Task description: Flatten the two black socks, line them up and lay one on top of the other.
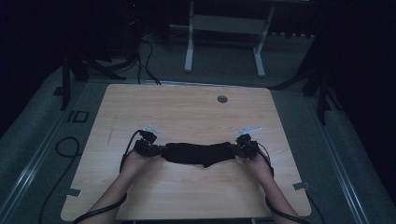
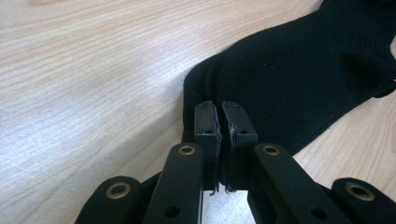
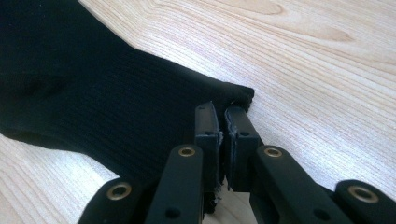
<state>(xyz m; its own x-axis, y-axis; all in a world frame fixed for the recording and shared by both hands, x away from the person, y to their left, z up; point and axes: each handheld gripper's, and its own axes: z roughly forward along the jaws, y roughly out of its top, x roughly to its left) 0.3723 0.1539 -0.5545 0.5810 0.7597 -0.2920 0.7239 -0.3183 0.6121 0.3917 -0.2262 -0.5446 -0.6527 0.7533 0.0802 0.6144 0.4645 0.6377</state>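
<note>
A black ribbed knit cloth [image 1: 198,153] lies stretched left to right on the wooden table [image 1: 187,112], near its front half. My left gripper [image 1: 159,150] is shut on the cloth's left end, and in the left gripper view the jaws pinch the cloth [image 2: 299,70] at its edge, left gripper [image 2: 221,109]. At the other end my right gripper [image 1: 232,149] is shut on the cloth. In the right gripper view the cloth [image 3: 93,102] spreads left from the closed jaws of the right gripper [image 3: 222,112].
A round grommet hole [image 1: 222,99] sits near the table's far edge. Beyond the table stands a white desk frame [image 1: 224,28] on grey carpet. Cables [image 1: 65,147] trail on the floor at the left. Bare wood surrounds the cloth on all sides.
</note>
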